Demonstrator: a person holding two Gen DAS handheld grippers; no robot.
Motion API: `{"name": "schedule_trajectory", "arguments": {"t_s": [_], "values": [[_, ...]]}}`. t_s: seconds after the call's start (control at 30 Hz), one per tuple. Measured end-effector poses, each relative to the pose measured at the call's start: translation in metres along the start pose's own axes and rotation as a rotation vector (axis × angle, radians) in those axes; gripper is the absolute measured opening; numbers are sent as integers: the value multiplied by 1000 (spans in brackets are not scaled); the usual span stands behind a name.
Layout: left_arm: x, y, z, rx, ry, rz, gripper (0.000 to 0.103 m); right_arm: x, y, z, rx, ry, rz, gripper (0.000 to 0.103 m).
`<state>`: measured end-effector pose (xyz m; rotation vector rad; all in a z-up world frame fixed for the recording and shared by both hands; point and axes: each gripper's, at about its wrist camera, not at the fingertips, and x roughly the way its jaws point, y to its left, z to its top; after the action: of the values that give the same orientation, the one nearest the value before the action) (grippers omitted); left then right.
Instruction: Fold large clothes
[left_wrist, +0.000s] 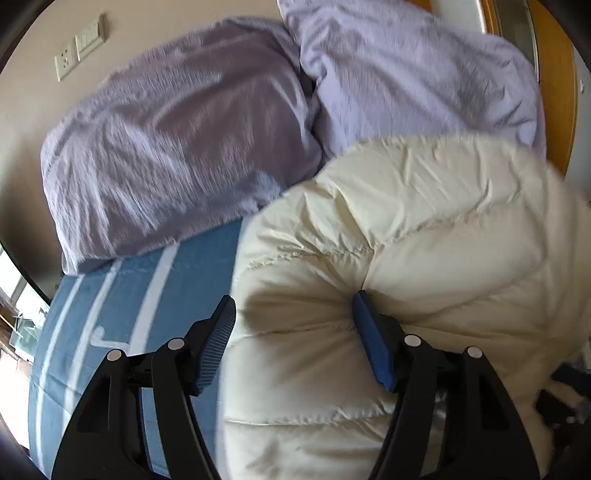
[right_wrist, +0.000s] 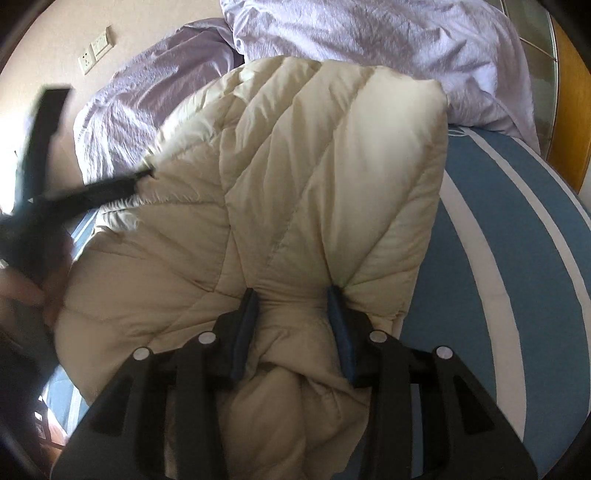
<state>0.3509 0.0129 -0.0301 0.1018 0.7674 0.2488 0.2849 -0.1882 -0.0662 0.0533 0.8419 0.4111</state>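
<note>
A cream puffer jacket (right_wrist: 295, 192) lies bunched on the bed (right_wrist: 517, 258), over its blue-and-white striped sheet, just in front of two lilac pillows (left_wrist: 177, 147). The right claw (right_wrist: 293, 325) is pinched on a thick fold of the jacket. The left claw (left_wrist: 293, 325) stands wide, its fingers either side of a padded bulge.

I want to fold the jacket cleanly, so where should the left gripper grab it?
Judging by its pose, the jacket's near rolled edge, approached from the bed side. The left gripper already straddles that ridge, jaws wide; a thinner seam would pinch better.
</note>
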Motion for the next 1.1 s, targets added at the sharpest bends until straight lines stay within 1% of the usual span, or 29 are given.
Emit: {"name": "schedule_trajectory", "arguments": {"t_s": [0.07, 0.17, 0.23, 0.27, 0.37, 0.47, 0.6, 0.7, 0.8, 0.83, 0.87, 0.97, 1.1], "values": [[8, -1, -3, -13, 5, -4, 67, -2, 2, 3, -8, -2, -11, 42], [14, -2, -4, -25, 16, -12, 67, -9, 8, 11, -18, 2, -27, 49], [15, -2, -6, -26, 17, -13, 67, -18, 14, 20, -23, -23, -19, 59], [15, -2, -6, -29, 17, -16, 67, -25, 19, 27, -29, -49, -9, 61], [15, -2, -6, -41, 16, -22, 67, -36, 33, 46, -47, -107, 9, 62], [16, -2, -6, -47, 15, -27, 67, -37, 41, 71, -53, -159, -5, 62], [16, -1, -6, -54, 15, -33, 67, -25, 42, 99, -34, -211, -62, 62], [16, 0, -6, -56, 15, -34, 68, -15, 37, 112, -17, -239, -109, 62], [16, 0, -6, -58, 14, -34, 68, -5, 35, 118, -14, -263, -128, 68], [17, 0, -6, -59, 13, -35, 68, 0, 33, 119, -14, -274, -155, 70], [17, 0, -6, -62, 11, -36, 68, 4, 31, 120, -13, -274, -168, 70], [17, 1, -7, -75, 8, -44, 70, 22, 21, 116, 5, -232, -199, 71], [18, 3, -7, -94, 4, -64, 72, 38, 9, 108, 31, -202, -208, 71]]}}
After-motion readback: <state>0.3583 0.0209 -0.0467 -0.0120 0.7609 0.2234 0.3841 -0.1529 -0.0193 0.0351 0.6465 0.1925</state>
